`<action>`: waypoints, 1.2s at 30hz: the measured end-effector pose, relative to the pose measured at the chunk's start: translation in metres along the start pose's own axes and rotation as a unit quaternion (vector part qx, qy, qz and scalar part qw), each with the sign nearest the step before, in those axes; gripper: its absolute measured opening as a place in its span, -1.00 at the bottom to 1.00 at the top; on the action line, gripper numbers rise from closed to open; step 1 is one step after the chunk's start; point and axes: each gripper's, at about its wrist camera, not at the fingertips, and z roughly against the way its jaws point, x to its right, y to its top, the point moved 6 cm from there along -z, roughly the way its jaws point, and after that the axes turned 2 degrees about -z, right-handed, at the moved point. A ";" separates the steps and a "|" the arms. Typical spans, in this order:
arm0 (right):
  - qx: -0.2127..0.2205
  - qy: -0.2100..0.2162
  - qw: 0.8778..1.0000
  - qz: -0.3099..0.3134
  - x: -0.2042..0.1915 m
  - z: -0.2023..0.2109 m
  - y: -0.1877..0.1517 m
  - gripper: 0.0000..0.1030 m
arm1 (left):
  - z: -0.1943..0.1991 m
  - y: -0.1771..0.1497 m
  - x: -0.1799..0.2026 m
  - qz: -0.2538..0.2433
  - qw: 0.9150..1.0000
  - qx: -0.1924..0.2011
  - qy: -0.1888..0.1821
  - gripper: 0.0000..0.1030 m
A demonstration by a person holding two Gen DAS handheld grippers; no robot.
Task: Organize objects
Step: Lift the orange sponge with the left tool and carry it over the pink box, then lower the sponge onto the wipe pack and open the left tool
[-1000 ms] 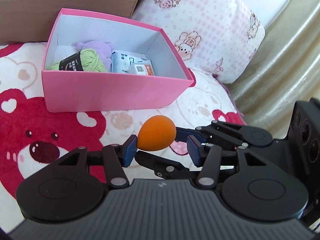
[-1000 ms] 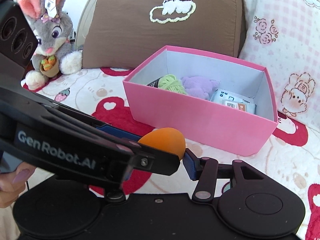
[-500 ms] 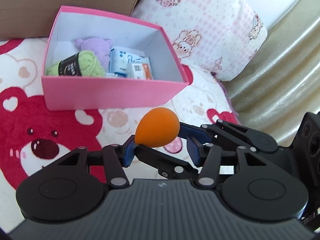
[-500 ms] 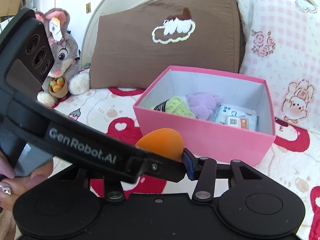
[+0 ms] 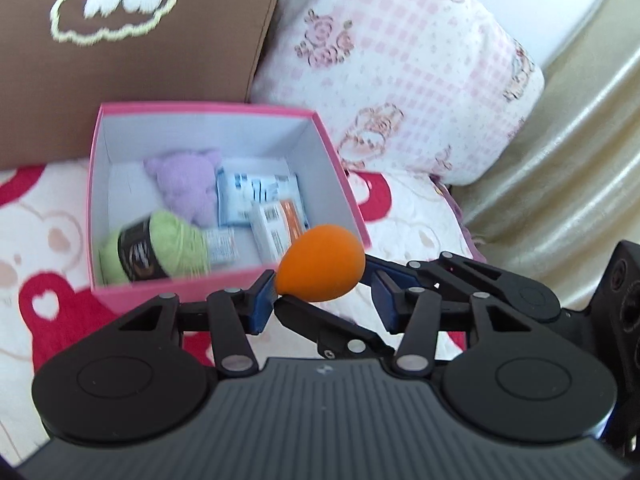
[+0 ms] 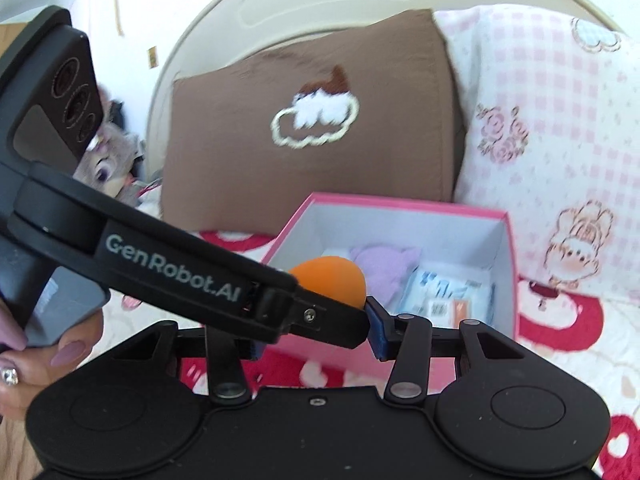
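An orange egg-shaped sponge point(image 5: 320, 266) hangs in the air just in front of the near right corner of the pink box point(image 5: 160, 286). Both grippers meet at the sponge with their fingers crossed. My left gripper point(image 5: 320, 300) has its left pad against the sponge and its right pad apart from it. My right gripper point(image 6: 316, 330) has a pad against the sponge point(image 6: 332, 282); its other finger is hidden behind the left gripper's arm. The box point(image 6: 514, 280) holds green yarn point(image 5: 160, 250), a purple plush point(image 5: 184, 186) and packets point(image 5: 260, 198).
A brown cloud pillow point(image 6: 304, 120) and a pink checked pillow point(image 5: 400, 80) stand behind the box. A grey bunny plush point(image 6: 112, 164) sits at far left. The bed cover point(image 5: 40, 308) has red bear prints. A beige padded bed edge point(image 5: 560, 152) runs along the right.
Both grippers have risen with the sponge and moved toward the box, so its inside shows from higher up. The sponge sits between the same pads.
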 end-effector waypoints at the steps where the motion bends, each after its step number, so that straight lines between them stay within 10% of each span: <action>1: -0.001 -0.004 1.000 -0.006 0.004 -0.005 0.006 0.01 | -0.003 0.008 -0.002 0.003 1.000 0.002 0.007 -0.04; 24: -0.078 -0.080 0.976 -0.186 0.125 -0.151 0.019 0.00 | -0.145 0.076 -0.083 0.181 0.983 0.011 0.036 -0.11; 36: -0.120 -0.110 0.975 -0.150 0.132 -0.198 0.019 0.07 | -0.176 0.079 -0.117 0.218 0.974 0.021 0.053 -0.12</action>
